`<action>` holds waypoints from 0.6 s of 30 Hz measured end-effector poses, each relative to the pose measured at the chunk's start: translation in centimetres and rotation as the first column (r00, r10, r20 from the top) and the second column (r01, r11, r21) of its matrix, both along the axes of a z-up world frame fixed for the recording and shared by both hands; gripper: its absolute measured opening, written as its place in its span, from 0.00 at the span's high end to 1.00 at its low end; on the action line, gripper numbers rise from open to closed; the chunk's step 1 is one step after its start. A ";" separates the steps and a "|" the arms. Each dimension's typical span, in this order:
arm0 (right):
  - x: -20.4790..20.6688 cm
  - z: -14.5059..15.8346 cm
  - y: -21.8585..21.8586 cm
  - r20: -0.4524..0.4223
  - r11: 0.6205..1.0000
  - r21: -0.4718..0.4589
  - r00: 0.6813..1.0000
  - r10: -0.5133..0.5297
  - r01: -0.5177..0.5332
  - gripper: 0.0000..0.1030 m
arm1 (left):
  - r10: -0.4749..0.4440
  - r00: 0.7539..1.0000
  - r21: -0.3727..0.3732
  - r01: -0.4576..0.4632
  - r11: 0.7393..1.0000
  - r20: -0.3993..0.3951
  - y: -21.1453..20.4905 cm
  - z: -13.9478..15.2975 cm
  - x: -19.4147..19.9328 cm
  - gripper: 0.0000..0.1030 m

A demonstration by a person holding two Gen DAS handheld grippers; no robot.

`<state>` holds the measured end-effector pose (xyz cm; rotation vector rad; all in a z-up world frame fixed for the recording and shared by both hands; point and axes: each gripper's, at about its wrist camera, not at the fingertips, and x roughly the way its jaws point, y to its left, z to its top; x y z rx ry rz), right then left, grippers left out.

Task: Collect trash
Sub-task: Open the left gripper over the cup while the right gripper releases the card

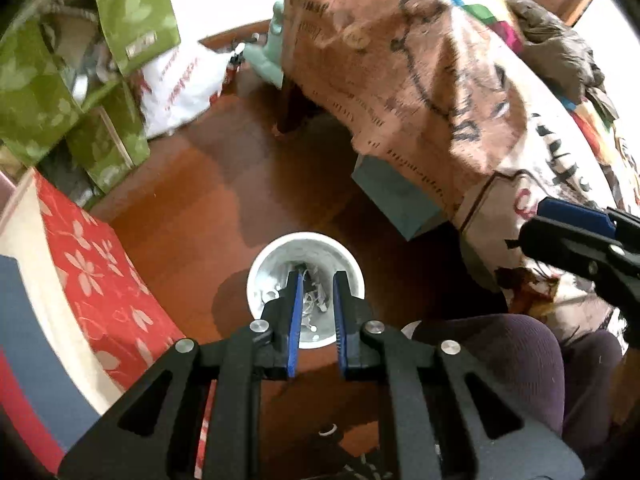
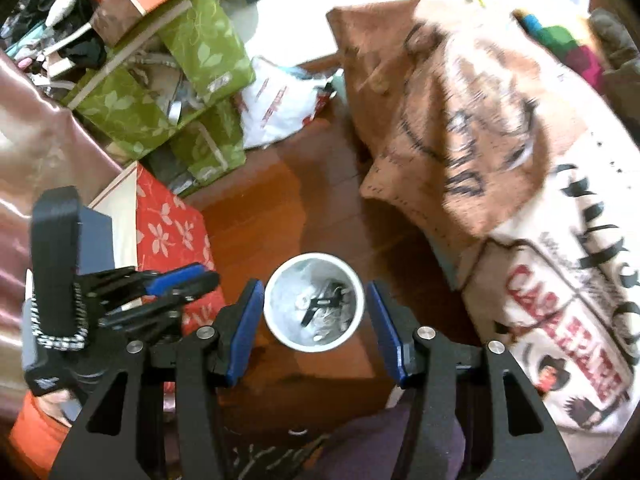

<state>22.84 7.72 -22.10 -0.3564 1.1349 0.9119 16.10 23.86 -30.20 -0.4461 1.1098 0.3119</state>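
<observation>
A white round bin (image 1: pixel 260 268) (image 2: pixel 273 292) stands on the wooden floor, with crumpled pale scraps and a dark piece (image 2: pixel 320 306) lying inside it. My left gripper (image 1: pixel 317 278) hangs right over the bin's mouth, its blue pads only a narrow slit apart with nothing between them; it also shows in the right wrist view as the left gripper (image 2: pixel 204 278) beside the bin. My right gripper (image 2: pixel 315 290) stands open above the bin, one pad on either side of the rim, holding nothing. In the left wrist view the right gripper (image 1: pixel 536 232) enters from the right edge.
Green leaf-print boxes (image 1: pixel 40 92) (image 2: pixel 160 92) are stacked at the back left, with a white plastic bag (image 1: pixel 180 84) next to them. A red flowered box (image 1: pixel 100 264) stands left of the bin. A printed cloth (image 1: pixel 420 80) drapes over furniture on the right, above a teal box (image 1: pixel 396 196). A person's knee (image 1: pixel 500 352) is close by.
</observation>
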 end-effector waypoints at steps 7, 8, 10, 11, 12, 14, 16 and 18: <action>-3.2 8.2 -5.7 0.163 0.985 0.151 0.980 -0.111 0.086 0.52 | -0.083 0.989 0.153 0.064 0.986 0.123 -3.8 8.8 -2.5 0.83; -3.9 9.7 -6.9 0.196 0.978 0.182 0.971 -0.135 0.100 0.52 | -0.098 0.984 0.170 0.072 0.983 0.150 -4.5 10.2 -3.0 0.83; -5.6 12.6 -9.2 0.265 0.961 0.245 0.944 -0.194 0.129 0.52 | -0.131 0.971 0.206 0.088 0.974 0.202 -6.0 13.1 -4.1 0.83; -6.5 14.0 -10.2 0.295 0.951 0.274 0.929 -0.224 0.142 0.52 | -0.149 0.961 0.227 0.096 0.969 0.232 -7.0 14.7 -4.7 0.83; -7.3 15.1 -11.1 0.314 0.942 0.301 0.916 -0.248 0.152 0.52 | -0.165 0.952 0.242 0.102 0.965 0.257 -7.7 16.0 -5.2 0.83; -9.1 17.5 -13.4 0.347 0.915 0.366 0.888 -0.303 0.169 0.52 | -0.193 0.934 0.263 0.114 0.958 0.299 -9.0 18.2 -6.1 0.83; -10.4 19.0 -15.0 0.368 0.892 0.413 0.863 -0.346 0.181 0.52 | -0.228 0.906 0.287 0.126 0.950 0.357 -10.7 20.9 -7.4 0.82; -12.2 20.6 -16.6 0.390 0.865 0.461 0.831 -0.397 0.198 0.52 | -0.258 0.878 0.305 0.137 0.942 0.404 -12.2 23.1 -8.6 0.80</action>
